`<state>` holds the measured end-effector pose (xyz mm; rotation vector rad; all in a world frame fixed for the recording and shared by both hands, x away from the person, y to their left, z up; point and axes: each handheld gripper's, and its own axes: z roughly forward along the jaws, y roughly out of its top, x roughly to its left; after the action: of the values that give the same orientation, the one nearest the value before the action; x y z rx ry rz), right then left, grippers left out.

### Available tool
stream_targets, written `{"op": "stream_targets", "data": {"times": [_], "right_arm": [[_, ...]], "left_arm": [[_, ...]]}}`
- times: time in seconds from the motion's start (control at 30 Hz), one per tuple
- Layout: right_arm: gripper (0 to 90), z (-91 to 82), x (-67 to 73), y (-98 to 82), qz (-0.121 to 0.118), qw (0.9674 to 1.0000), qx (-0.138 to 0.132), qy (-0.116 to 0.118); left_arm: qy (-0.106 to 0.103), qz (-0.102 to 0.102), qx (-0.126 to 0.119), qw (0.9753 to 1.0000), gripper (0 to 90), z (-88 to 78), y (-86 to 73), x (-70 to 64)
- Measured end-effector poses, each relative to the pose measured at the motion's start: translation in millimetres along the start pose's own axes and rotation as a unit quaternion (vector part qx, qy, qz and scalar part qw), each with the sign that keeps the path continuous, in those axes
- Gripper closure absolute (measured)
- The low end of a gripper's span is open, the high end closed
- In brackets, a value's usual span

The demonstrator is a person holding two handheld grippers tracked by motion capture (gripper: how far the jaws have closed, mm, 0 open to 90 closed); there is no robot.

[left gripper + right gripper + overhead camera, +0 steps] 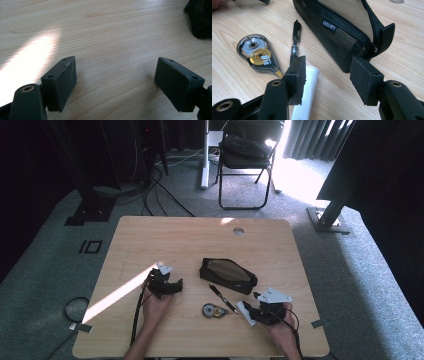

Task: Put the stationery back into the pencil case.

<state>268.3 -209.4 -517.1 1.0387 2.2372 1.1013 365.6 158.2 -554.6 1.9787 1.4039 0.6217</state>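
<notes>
White tube [308,95] lay flat beside my open right gripper [327,75] | pen [295,41], black pouch [342,35] at twelve o'clock | left gripper [115,80] gaped empty

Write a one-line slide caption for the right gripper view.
Open right gripper over a white tube, beside a pen, correction tape and an unzipped black pencil case.

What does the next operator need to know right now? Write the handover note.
Left claw: open over bare table, nothing between its jaws.
Right claw: open and holding nothing; the white tube lies on the table under its left jaw.
Pencil case: mid-table, unzipped.
Pen and correction tape lie beside it, between case and right claw.
Done: case opened; nothing visibly packed.
Left: probably load tube, pen and tape into the case, then zip it.
</notes>
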Motion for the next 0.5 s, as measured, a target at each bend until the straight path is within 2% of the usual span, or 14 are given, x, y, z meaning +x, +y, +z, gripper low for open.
{"op": "stream_targets", "data": {"times": [0.5], "right_arm": [[44.8, 2.3, 4.7, -5.2, -0.004, 1.0, 0.007, 0.002]], "left_arm": [[0.0, 0.001, 0.0, 1.0, 18.3, -0.1, -0.1, -0.3]]}}
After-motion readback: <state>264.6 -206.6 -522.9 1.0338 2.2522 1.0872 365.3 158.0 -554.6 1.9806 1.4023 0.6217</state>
